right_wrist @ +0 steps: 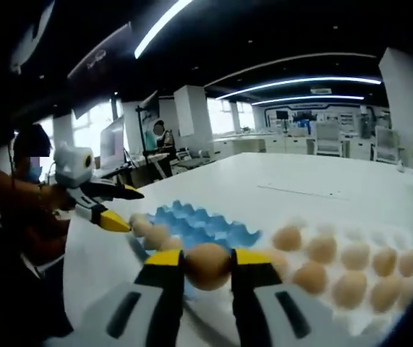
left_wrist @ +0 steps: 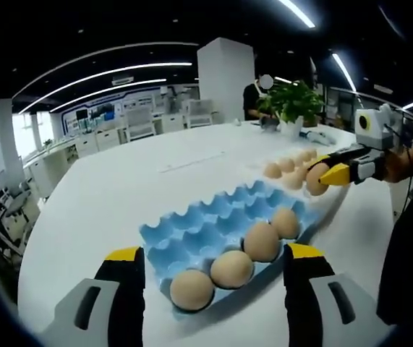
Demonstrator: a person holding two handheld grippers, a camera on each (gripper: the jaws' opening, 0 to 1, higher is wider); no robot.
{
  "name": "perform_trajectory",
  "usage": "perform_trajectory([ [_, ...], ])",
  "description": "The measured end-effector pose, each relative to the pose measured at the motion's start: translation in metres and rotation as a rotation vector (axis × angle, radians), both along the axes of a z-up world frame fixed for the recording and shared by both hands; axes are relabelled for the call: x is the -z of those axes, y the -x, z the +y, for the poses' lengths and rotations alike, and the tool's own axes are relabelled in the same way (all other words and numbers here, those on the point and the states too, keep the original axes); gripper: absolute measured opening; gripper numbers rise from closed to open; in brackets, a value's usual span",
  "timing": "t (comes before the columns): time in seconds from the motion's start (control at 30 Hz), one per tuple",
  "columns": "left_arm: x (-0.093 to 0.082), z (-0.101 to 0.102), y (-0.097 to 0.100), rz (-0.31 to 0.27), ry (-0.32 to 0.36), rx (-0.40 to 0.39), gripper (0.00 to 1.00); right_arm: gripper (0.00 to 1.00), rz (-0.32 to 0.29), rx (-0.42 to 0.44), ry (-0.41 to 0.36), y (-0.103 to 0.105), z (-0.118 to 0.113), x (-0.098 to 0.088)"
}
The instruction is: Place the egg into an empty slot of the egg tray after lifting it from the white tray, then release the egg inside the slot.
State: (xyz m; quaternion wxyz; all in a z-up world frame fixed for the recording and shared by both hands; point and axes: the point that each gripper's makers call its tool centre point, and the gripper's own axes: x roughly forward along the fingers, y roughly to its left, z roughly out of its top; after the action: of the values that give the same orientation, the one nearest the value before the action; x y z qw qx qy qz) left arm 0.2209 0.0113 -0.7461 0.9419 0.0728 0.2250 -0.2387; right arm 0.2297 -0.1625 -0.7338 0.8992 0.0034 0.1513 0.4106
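One pale brown egg (right_wrist: 207, 265) sat pinched between the yellow-tipped jaws of your right gripper (right_wrist: 207, 269), held across its middle, with the pads on opposite flanks. In the left gripper view that same gripper (left_wrist: 334, 172) hung over the near edge of the white tray (left_wrist: 336, 199), the egg (left_wrist: 315, 178) clear of its slot and in the air. An egg like this is light, rigid and brittle, and its smooth shell would likely slip under a loose pinch or crack under a hard one; you were right to take it at the widest girth, and I judge only a gentle squeeze was called for.

Your left gripper (left_wrist: 210, 271) stood with its jaws wide apart and nothing between them, hovering over the near end of the blue moulded egg tray (left_wrist: 192, 233). Four eggs (left_wrist: 231, 268) filled the row nearest you, and the cups behind them lay empty. The filled row stood between you and the free cups, so by my reckoning the egg had to travel over those shells, not through them. More eggs (right_wrist: 351, 264) crowded the white tray beside your grip, close enough to knock. A potted green plant (left_wrist: 293, 101) stood well beyond on the white table (left_wrist: 119, 195).
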Motion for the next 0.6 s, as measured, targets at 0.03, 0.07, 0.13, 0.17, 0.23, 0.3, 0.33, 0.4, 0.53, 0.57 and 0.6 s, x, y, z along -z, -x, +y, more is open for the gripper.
perform_trajectory([
  [0.03,0.000,0.001,0.000,-0.002,0.000,-0.002,0.78,0.24,0.011,-0.021,-0.001,0.001,0.007,0.003],
  [0.07,-0.001,0.001,0.000,-0.002,0.001,-0.003,0.78,0.24,0.009,-0.023,-0.002,0.001,0.009,0.003],
  [0.13,0.000,0.001,0.000,0.001,0.001,0.000,0.78,0.24,0.021,-0.049,0.008,0.003,0.017,0.008],
  [0.17,0.000,0.001,0.000,0.002,0.000,0.002,0.77,0.24,0.006,-0.058,0.021,0.003,0.019,0.010],
  [0.23,0.000,0.001,0.001,0.003,-0.001,0.006,0.76,0.24,0.015,-0.072,0.033,0.004,0.022,0.015],
  [0.3,0.000,0.001,0.002,0.005,0.000,0.008,0.75,0.24,0.023,-0.086,0.035,0.004,0.025,0.020],
  [0.33,0.000,0.001,0.002,0.006,0.002,0.007,0.75,0.24,0.025,-0.086,0.037,0.003,0.026,0.022],
  [0.4,0.000,0.001,0.002,0.004,0.007,0.003,0.76,0.24,0.028,-0.096,0.050,0.004,0.028,0.026],
  [0.53,-0.002,0.002,0.001,-0.003,0.011,-0.004,0.76,0.24,0.043,-0.102,0.063,0.002,0.029,0.034],
  [0.57,-0.002,0.002,0.001,-0.003,0.011,-0.005,0.76,0.24,0.041,-0.101,0.063,0.002,0.029,0.035],
  [0.6,-0.003,0.002,0.001,-0.003,0.011,-0.005,0.76,0.24,0.040,-0.102,0.065,0.002,0.029,0.036],
])
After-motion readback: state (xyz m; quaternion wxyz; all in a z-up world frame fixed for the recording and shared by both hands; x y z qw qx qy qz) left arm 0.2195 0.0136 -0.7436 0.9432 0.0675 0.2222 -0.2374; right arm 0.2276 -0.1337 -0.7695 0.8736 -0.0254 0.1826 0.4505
